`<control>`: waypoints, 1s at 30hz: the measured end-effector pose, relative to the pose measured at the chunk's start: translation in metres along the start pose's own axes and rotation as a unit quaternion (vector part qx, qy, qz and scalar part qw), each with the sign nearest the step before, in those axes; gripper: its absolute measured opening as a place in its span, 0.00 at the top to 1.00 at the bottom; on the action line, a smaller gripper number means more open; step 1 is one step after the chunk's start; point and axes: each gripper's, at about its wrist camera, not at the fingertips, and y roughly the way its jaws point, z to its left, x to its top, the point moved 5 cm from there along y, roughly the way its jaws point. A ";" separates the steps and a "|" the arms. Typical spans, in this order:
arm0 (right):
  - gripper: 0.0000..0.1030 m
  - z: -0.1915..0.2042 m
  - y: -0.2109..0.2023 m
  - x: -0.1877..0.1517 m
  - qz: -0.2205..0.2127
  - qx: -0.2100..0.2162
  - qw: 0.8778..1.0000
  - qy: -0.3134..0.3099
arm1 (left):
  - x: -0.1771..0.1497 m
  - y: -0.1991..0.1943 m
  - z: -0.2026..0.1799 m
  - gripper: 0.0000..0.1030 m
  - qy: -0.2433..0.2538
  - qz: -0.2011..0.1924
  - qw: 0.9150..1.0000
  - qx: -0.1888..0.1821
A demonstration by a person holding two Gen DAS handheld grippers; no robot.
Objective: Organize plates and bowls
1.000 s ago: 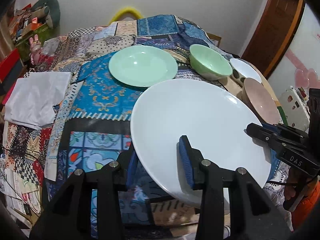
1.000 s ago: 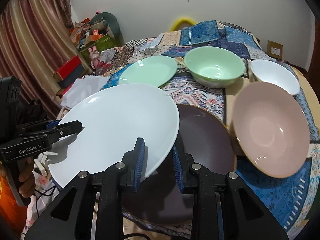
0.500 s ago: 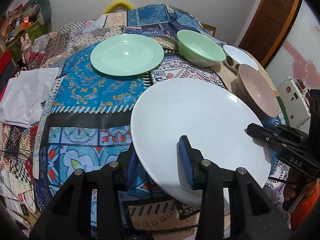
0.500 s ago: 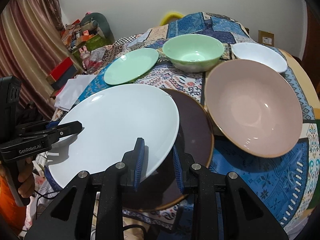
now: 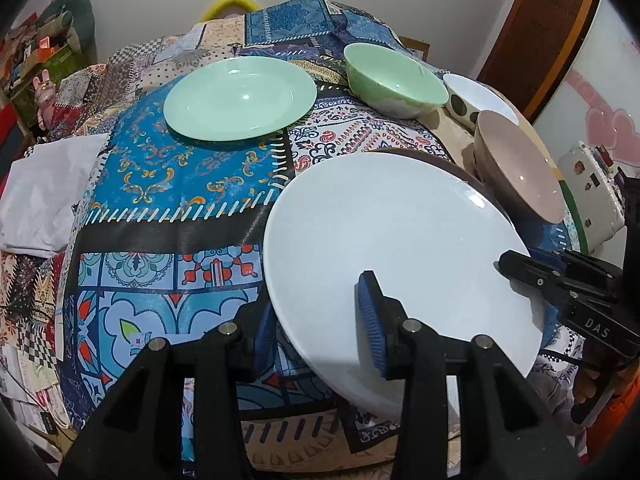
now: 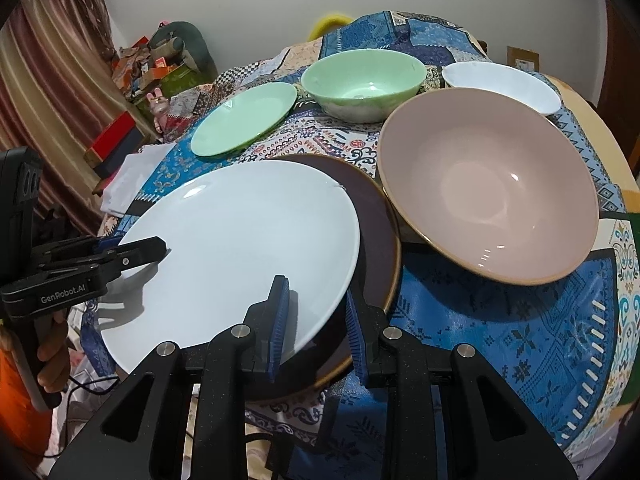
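Observation:
A big white plate (image 5: 392, 248) hangs just above a dark brown plate (image 6: 376, 232) on the patchwork-covered table. My left gripper (image 5: 316, 308) is shut on the white plate's near left rim. My right gripper (image 6: 316, 294) is shut on its opposite rim, and it also shows as a black clamp on the edge (image 5: 516, 268). A pink bowl (image 6: 488, 184) stands right of the brown plate. Behind lie a green plate (image 6: 244, 120), a green bowl (image 6: 362, 80) and a white bowl (image 6: 504, 82).
A folded white cloth (image 5: 44, 192) lies off the table's left side. A white box (image 5: 592, 200) stands past the right edge, near a wooden door. Boxes and toys crowd the far left corner. A hand (image 6: 52, 356) holds the left gripper's handle.
Both grippers have carried the white plate forward and down toward the table. The pink bowl and the brown plate now look nearer and larger.

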 end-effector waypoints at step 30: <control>0.76 -0.008 0.004 0.001 0.001 -0.001 1.000 0.011 | 0.007 0.019 -0.002 0.61 -0.002 0.011 1.000 0.014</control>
